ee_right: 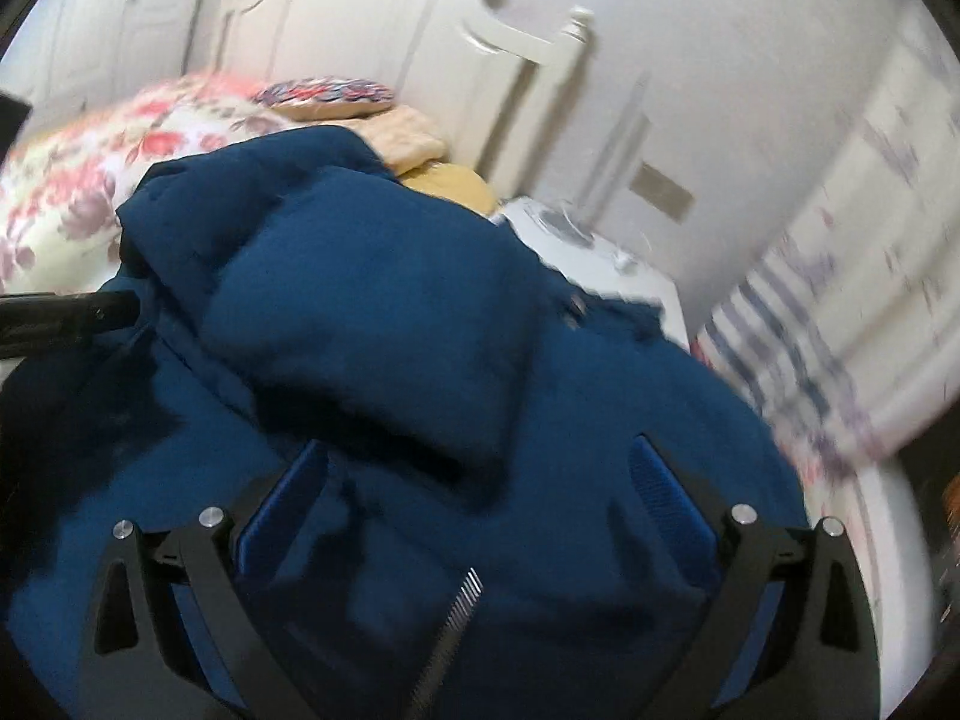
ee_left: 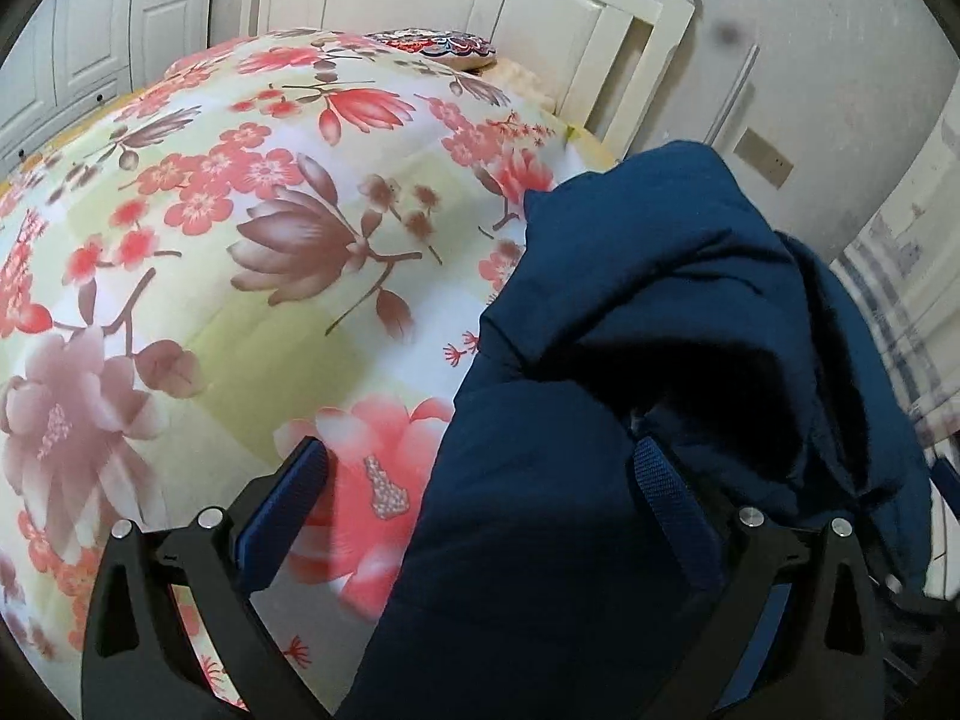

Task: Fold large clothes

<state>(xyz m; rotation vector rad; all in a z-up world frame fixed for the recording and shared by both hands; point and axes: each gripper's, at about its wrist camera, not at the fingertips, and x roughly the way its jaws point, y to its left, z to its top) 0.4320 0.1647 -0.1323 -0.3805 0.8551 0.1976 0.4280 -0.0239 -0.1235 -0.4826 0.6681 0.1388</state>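
A dark blue padded jacket [ee_left: 660, 324] lies bunched on the right side of a bed with a floral quilt [ee_left: 240, 210]. My left gripper [ee_left: 480, 468] is open; the jacket's edge lies between its blue-padded fingers and hides part of the right one. In the right wrist view the jacket [ee_right: 384, 300] fills the frame, with a zipper [ee_right: 456, 618] near the bottom. My right gripper [ee_right: 480, 468] is open just above the jacket, holding nothing. The black left gripper [ee_right: 66, 312] shows at the left edge. This view is blurred.
A white headboard [ee_left: 540, 12] stands at the far end, with a patterned pillow [ee_left: 444, 45] and a beige pillow [ee_right: 402, 138] before it. A white nightstand [ee_right: 594, 252] and a plaid curtain [ee_right: 810, 324] are at the right. White wardrobe doors [ee_left: 90, 30] stand at the left.
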